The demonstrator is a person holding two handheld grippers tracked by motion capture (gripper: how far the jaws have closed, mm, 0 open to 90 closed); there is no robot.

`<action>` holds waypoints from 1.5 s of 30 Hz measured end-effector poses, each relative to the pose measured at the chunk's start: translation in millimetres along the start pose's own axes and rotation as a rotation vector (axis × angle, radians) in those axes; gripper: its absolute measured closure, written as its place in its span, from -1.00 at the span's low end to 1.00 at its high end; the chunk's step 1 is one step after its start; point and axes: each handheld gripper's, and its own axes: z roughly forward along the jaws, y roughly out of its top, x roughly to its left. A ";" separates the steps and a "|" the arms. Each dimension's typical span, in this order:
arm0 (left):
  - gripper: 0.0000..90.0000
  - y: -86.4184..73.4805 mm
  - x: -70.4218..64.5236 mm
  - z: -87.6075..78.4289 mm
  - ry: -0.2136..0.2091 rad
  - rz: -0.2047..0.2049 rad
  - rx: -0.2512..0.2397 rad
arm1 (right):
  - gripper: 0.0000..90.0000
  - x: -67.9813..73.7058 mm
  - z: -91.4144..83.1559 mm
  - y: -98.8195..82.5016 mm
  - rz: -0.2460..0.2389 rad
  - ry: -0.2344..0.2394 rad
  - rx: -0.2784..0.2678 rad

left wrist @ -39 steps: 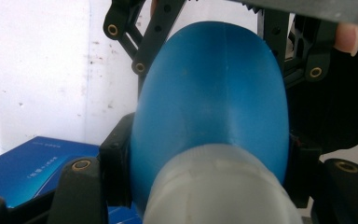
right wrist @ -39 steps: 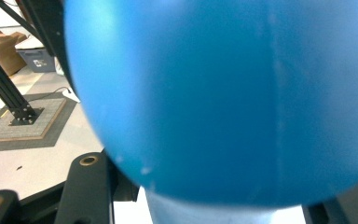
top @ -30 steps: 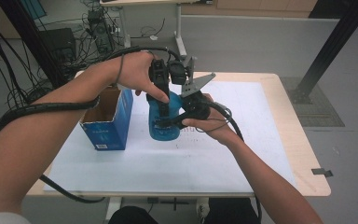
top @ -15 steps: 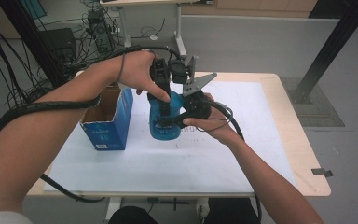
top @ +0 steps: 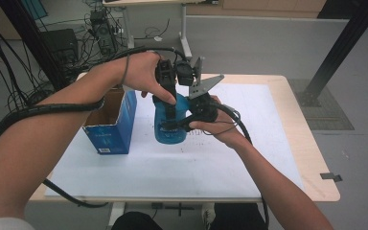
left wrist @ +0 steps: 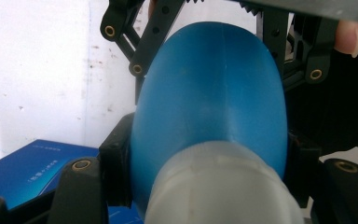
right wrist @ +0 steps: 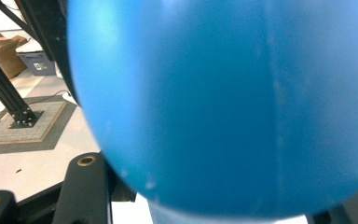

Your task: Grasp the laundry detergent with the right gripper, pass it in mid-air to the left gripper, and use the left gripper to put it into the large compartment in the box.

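Note:
A blue plastic bottle stands upright on the white sheet at the table's middle. My left gripper comes down on it from above. It is shut on the bottle's shoulder just below the frosted white cap, with a black jaw on each side. In the left gripper view the bottle runs away from the camera. My right gripper reaches in from the right and is shut across the bottle's body. Its toothed fingers flank the far end. The blue bottle sits close against the right gripper view.
An open blue cardboard box stands left of the bottle, close to my left forearm. The white sheet covers most of the wooden table. A black frame post rises at the right, and cables lie on the floor at the back left.

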 end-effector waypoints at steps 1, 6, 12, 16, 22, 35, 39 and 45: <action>-0.18 0.1 -0.3 0.0 0.001 0.001 -0.003 | -0.12 -0.1 -0.1 0.1 -0.003 0.003 -0.005; -0.18 0.8 -0.5 -0.7 0.001 0.006 -0.001 | -0.13 0.6 -0.4 0.5 -0.003 0.001 -0.007; -0.18 1.6 -1.2 0.5 -0.003 0.008 0.000 | -0.15 1.0 -0.5 0.6 -0.006 0.002 -0.008; -0.18 1.8 -0.7 0.6 -0.009 0.005 -0.003 | -0.31 0.8 -0.4 -0.4 0.006 -0.013 -0.011; -0.18 0.4 0.7 -1.2 -0.004 -0.020 -0.003 | -0.49 1.0 -5.2 -4.7 0.009 -0.037 0.041; -0.18 -6.5 13.7 -8.9 0.018 -0.110 0.012 | -0.92 3.8 -40.2 -22.5 0.194 -0.216 0.224; -0.18 -8.9 16.9 -14.9 0.019 -0.152 0.016 | -0.92 3.6 -58.5 -29.5 0.239 -0.281 0.299; -0.18 -10.7 21.6 -29.6 0.052 -0.253 -0.022 | -0.92 3.8 -87.8 -35.3 0.290 -0.351 0.369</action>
